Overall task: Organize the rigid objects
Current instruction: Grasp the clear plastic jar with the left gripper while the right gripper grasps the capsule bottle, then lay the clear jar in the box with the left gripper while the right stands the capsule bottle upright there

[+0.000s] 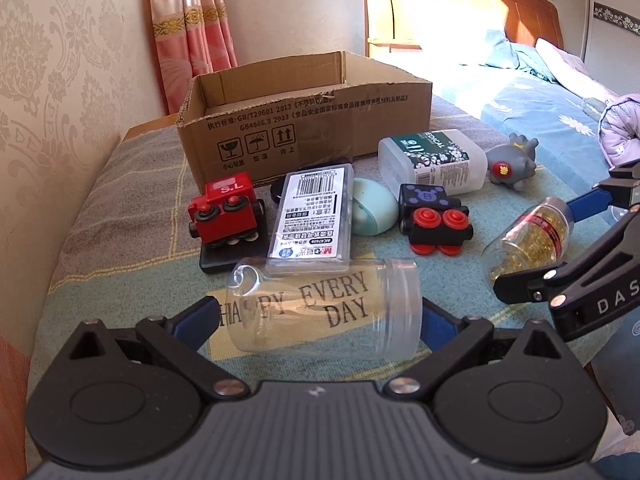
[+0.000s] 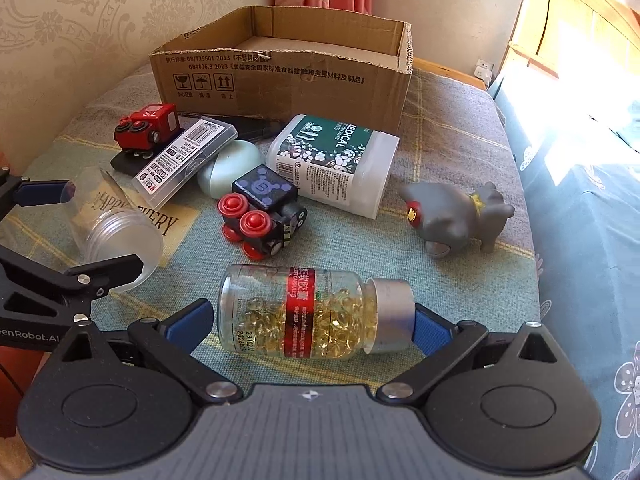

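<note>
- Left gripper [image 1: 320,314] is spread wide around a clear plastic jar [image 1: 326,310] printed "HAPPY EVERY DAY", laid on its side on the surface [image 1: 120,208].
- Right gripper [image 2: 314,320] is opened wide around a toppled capsule bottle [image 2: 304,312], seen with golden capsules, red label and silver cap.
- A cardboard box [image 1: 304,120] is set behind.

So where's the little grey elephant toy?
The grey toy lies on the blanket's right side in the right wrist view, beside the white medical box and beyond the capsule bottle.
</note>
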Demonstrator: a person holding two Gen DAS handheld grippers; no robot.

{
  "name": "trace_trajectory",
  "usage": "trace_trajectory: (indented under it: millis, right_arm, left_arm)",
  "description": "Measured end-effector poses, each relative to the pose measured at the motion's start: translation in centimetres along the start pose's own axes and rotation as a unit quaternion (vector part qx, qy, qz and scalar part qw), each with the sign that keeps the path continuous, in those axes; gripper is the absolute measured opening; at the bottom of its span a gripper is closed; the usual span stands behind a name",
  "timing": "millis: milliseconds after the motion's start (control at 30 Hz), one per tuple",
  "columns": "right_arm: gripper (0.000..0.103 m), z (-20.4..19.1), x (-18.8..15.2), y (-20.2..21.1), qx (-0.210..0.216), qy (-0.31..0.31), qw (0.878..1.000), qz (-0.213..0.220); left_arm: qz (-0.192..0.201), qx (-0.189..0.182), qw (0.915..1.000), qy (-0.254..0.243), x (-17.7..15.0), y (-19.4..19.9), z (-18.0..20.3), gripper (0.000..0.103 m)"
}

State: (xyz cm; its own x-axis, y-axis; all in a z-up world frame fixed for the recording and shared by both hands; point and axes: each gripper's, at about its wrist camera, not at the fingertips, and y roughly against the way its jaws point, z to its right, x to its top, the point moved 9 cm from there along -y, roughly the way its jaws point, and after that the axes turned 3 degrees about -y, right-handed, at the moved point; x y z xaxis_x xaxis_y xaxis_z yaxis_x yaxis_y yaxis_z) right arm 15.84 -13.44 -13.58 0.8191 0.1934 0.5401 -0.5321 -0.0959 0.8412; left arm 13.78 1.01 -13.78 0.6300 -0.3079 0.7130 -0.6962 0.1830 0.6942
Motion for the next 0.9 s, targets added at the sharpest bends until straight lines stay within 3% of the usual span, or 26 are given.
trace_trajectory:
  millis: [333,600,900]
  right_arm:
    - [0.098,0.1,0.1,-0.4,-0.02,-0.012,1.0,-0.013]
    - [0.096,0.2,0.2,-0.4,-0.02,-0.004,1.0,-0.021]
    - [0.096,1.5,2.8,1.9,0.005,-0.006,1.0,0.004]
  left_arm:
    - [-0.01,-0.015,0.9998,-0.002,0.5,-0.5,0.1,0.092]
    - [-0.025,-0.016,0.9996,-0.002,1.0,-0.3,-0.1,0.092]
    - [-0.011,-0.012,0.9999,0.006,5.0,1.9,-0.8,0.092]
